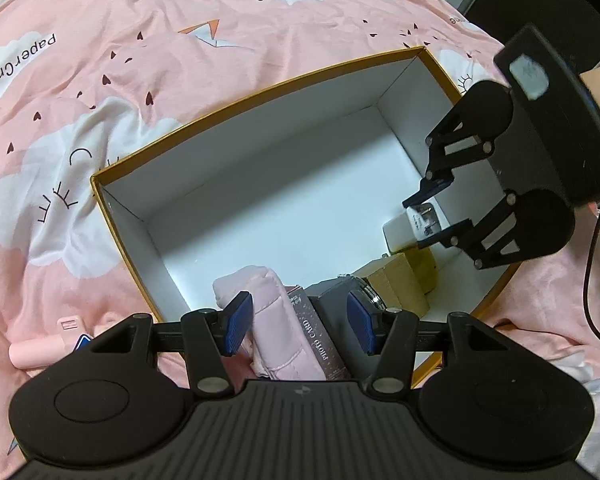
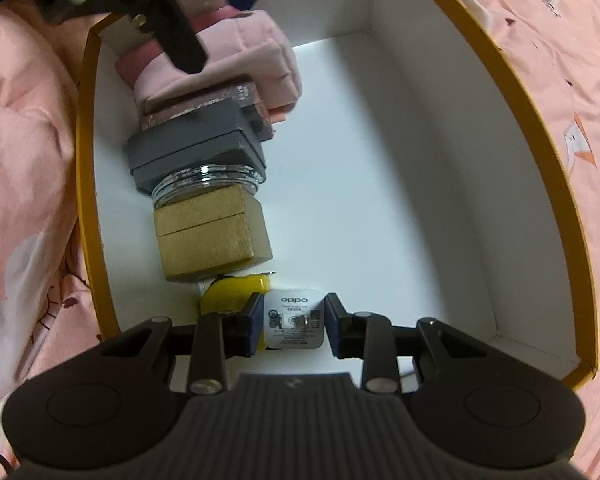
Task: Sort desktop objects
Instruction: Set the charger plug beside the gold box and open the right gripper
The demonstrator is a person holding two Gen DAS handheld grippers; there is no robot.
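A yellow-rimmed cardboard box [image 1: 260,92] with a white inside lies on a pink bedspread. My right gripper [image 2: 294,320] points down into its corner, shut on a white OPPO charger [image 2: 294,306]; it also shows in the left wrist view [image 1: 418,222]. Along one wall stand a yellow object [image 2: 236,292], a tan wooden box [image 2: 212,236], a glass jar [image 2: 204,184], a grey box [image 2: 196,140], a photo card box [image 1: 316,332] and a pink padded pouch [image 1: 272,292]. My left gripper [image 1: 300,322] hovers open over the pouch and card box, its pads apart from them.
The pink cloud-print bedspread [image 1: 140,60] surrounds the box. A pink tube-shaped item [image 1: 40,350] lies on it outside the box's near left corner. A black cable [image 1: 592,272] hangs from the right gripper. Most of the box floor [image 2: 380,180] is bare.
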